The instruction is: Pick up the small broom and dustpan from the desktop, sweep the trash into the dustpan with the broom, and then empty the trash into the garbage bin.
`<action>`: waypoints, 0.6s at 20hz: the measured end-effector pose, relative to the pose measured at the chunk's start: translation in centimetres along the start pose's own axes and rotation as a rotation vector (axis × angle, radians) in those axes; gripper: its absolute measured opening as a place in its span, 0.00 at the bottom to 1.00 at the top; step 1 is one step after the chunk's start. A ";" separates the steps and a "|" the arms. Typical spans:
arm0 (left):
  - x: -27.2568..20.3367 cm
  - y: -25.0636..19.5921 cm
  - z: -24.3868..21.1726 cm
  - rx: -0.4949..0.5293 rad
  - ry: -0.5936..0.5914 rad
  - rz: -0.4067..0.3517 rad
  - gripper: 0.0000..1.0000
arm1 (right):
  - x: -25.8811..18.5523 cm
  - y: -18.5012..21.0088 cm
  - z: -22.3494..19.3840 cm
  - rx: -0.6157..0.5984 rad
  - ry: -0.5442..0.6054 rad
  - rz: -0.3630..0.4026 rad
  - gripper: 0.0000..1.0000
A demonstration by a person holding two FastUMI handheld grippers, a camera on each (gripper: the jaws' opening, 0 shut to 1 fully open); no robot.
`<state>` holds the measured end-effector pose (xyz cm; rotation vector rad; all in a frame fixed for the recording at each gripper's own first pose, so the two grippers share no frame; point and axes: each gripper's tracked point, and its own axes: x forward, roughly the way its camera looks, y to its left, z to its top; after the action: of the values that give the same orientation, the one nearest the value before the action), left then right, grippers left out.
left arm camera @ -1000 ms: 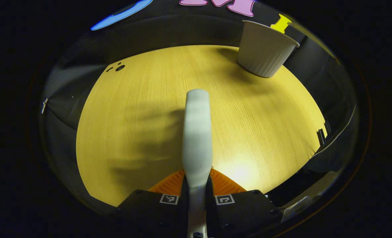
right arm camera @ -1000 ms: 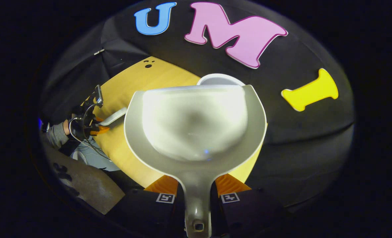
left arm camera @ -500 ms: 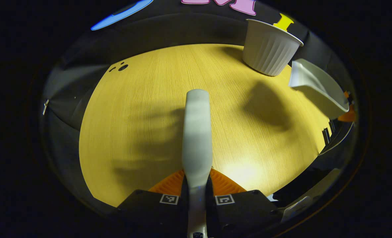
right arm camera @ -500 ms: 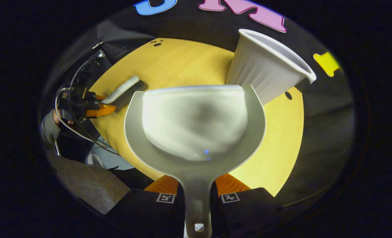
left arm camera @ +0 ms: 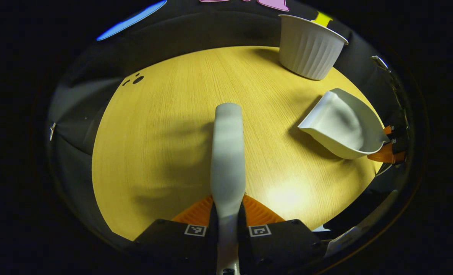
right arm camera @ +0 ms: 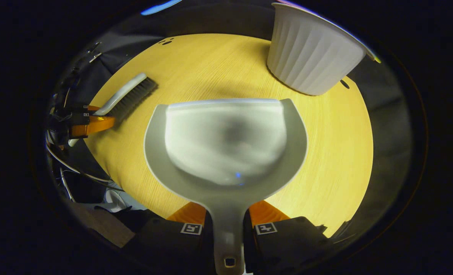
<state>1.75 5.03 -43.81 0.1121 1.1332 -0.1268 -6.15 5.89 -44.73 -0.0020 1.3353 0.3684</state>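
The left gripper [left arm camera: 227, 214] has both fingers pinched on the handle of the small broom [left arm camera: 227, 152], whose pale back runs straight ahead of it over the wooden desktop [left arm camera: 165, 126]. In the right gripper view this gripper [right arm camera: 96, 123] shows far off to the left, with the broom's [right arm camera: 127, 95] dark bristles pointing down at the desktop [right arm camera: 333, 145]. The right gripper [right arm camera: 226, 219] is clamped on the handle of the dustpan [right arm camera: 226, 141], fingers pressing it from both sides, the pan's open mouth facing away ahead of it. In the left gripper view the dustpan [left arm camera: 341, 128] sits ahead and to the right, low over the desktop, with the right gripper [left arm camera: 389, 149] behind it at the edge. The ribbed white garbage bin [right arm camera: 310, 57] stands ahead and right of the dustpan, apart from it; it is also seen farther ahead on the right [left arm camera: 308, 47] in the left gripper view.
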 end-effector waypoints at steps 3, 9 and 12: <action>0.4 0.0 -0.1 -0.002 0.003 0.008 0.26 | 1.0 -0.1 -0.3 0.002 0.001 -0.020 0.40; 0.6 -0.2 -0.2 0.002 0.004 0.019 0.26 | 2.2 0.4 -0.6 0.012 -0.002 -0.011 0.37; 0.7 -0.1 -0.3 0.020 0.015 0.030 0.30 | 2.3 0.6 -0.8 0.020 0.006 -0.001 0.37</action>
<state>1.72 4.91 -44.57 0.1481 1.1446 -0.1112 -6.67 6.84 -46.95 0.0126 1.3452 0.3540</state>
